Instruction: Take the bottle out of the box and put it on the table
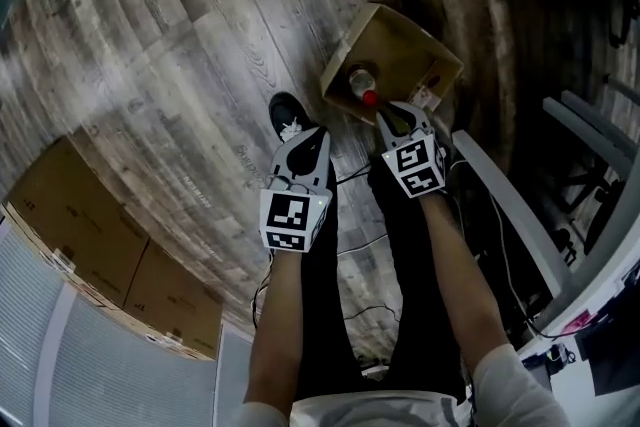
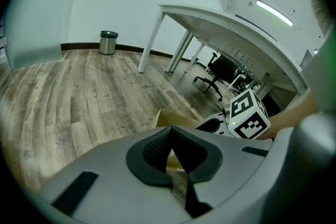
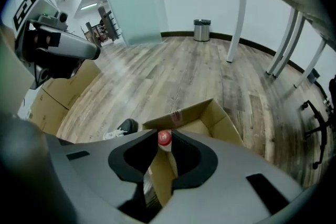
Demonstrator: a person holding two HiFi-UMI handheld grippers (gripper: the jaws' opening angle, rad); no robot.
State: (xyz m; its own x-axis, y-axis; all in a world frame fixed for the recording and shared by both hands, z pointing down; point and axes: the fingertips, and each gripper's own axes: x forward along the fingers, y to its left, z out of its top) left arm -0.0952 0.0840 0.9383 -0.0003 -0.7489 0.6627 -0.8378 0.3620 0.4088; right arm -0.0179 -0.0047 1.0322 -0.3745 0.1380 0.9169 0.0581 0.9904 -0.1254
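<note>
Floor (image 1: 180,65) first: wood planks everywhere, and the box sits straight on it, so the person is standing over it and reaching down with both arms. White table (image 2: 220,21) is off to the right, well apart from the box, which I guess is why the bottle has to be lifted right out and carried over.

Box (image 1: 400,40) is open-topped cardboard, just beyond the person's shoe (image 1: 290,118). It's tipped a bit toward the camera, so you can see straight inside.

Right gripper (image 1: 398,118) is angled steeply down at the near edge of the box, with its jaws a little apart and nothing pinched. From its own view the cap lines up right in the gap between the tips, so it looks like it's aiming for the neck. I'd call this the approach, with no grip made yet.

Left gripper (image 2: 171,131) hangs just left of the box, tips together and empty. It's probably only along for the ride, or there to steady the box.

Bottle (image 1: 360,80) is inside the box at the near-left corner, leaning on the wall with its neck toward the person. The little red cap (image 1: 369,99) is the nearest bit, just beside the right jaw tips.
</note>
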